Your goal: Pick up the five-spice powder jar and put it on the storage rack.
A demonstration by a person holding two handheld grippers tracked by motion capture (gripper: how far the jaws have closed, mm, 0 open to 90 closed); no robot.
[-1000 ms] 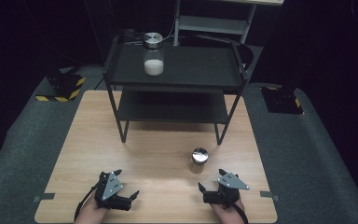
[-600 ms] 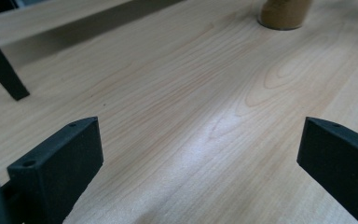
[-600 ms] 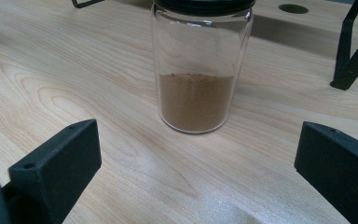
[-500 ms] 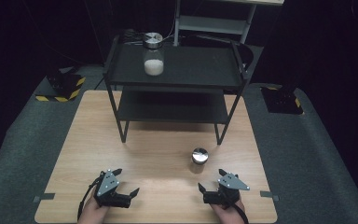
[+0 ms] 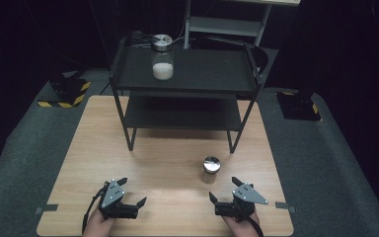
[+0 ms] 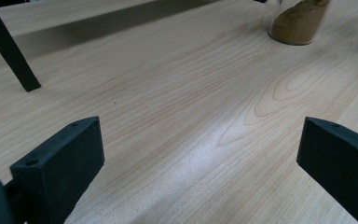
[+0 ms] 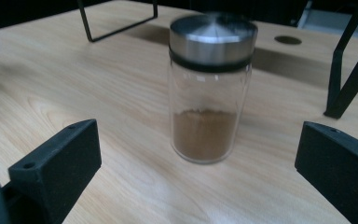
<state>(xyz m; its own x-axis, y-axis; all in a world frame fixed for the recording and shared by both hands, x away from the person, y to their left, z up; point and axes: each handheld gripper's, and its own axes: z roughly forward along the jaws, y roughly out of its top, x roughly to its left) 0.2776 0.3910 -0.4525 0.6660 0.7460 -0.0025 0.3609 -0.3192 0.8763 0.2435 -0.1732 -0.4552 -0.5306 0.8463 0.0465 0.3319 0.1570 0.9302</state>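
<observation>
Both grippers, left gripper (image 5: 132, 192) and right gripper (image 5: 223, 189), gape near the spice jar (image 7: 209, 88)

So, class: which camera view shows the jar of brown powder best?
The right gripper view: the jar of brown powder stands whole between the open jaws. The high view shows mostly its metal lid; the left gripper view shows just its powder-filled base.

No text, label, brand or number can be read in these pictures. The glass jar (image 7: 209, 88) with the brown powder has a plain glass wall and a plain metal lid without any print. The only sign-like marking is the yellow and black stripes on a floor plate (image 5: 65, 97) left of the table, and it carries no words.
</observation>
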